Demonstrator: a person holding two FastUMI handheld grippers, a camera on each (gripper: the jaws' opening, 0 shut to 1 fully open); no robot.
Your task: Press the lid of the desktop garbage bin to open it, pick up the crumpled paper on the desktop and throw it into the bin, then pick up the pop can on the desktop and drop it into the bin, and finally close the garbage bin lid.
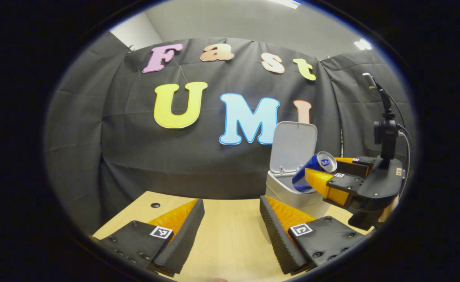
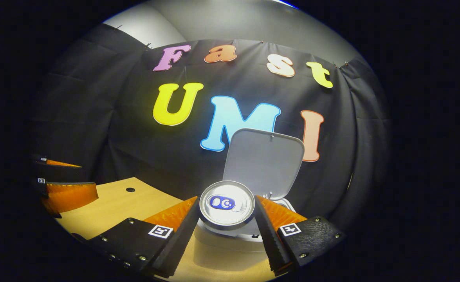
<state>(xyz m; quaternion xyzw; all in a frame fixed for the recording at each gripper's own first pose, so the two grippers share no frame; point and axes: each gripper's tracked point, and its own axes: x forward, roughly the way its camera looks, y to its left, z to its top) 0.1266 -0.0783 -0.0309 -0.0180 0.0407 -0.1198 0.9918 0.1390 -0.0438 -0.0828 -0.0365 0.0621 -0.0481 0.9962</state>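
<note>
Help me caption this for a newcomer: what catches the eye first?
The blue pop can, clamped between the right gripper fingers, tilted over the white desktop garbage bin. Behind it the bin's lid stands open. The left gripper hangs open over the wooden desktop.

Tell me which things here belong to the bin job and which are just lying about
Job:
pop can, held by the right gripper
garbage bin, lid raised
left gripper, open over the table

Lying about:
hole in the table
camera on a stalk atop the right gripper
</note>
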